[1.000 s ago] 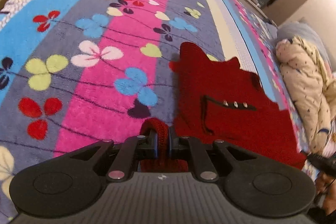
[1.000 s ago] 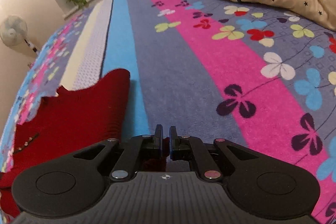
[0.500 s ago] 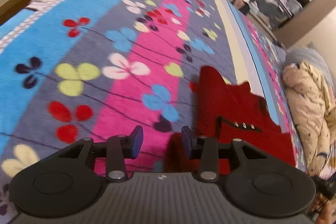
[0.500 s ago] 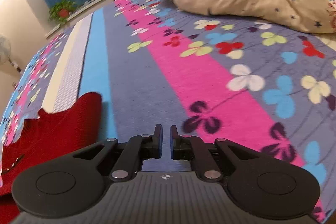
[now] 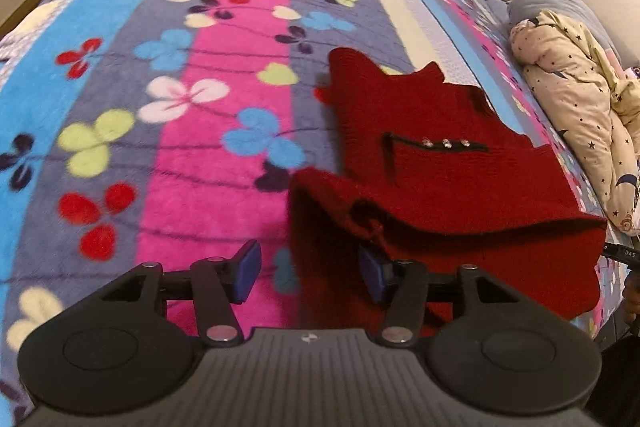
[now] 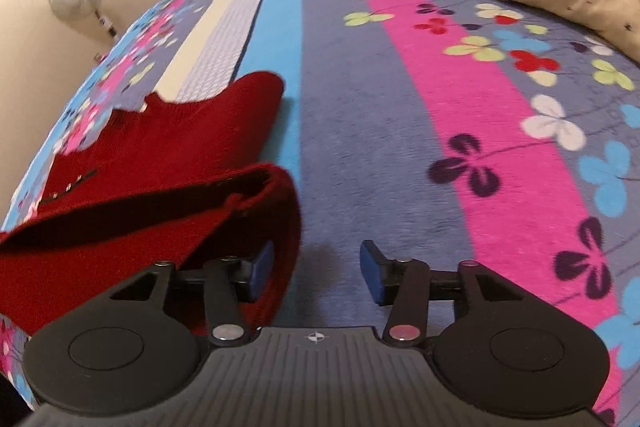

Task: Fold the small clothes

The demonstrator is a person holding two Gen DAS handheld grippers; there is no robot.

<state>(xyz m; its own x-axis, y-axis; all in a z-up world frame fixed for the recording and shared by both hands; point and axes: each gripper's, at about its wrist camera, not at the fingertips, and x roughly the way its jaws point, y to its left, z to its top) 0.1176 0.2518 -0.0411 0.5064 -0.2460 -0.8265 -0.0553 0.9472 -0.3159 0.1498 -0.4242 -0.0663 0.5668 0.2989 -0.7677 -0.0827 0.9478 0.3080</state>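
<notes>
Red sweater (image 5: 448,163) lengthwise along the blanket's (image 5: 208,187) stripes, near hem doubled over.

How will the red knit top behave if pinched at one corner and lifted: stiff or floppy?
Likely floppy: the red knit top already droops in a soft fold along its near edge, so a one-corner lift would probably let the rest hang. Probably grippy rather than slippery, given its ribbed knit and the fleecy blanket beneath; pushing may bunch it. Both hand-held grippers are open, left and right.

Warm indoor light, fisheye-warped edges
</notes>
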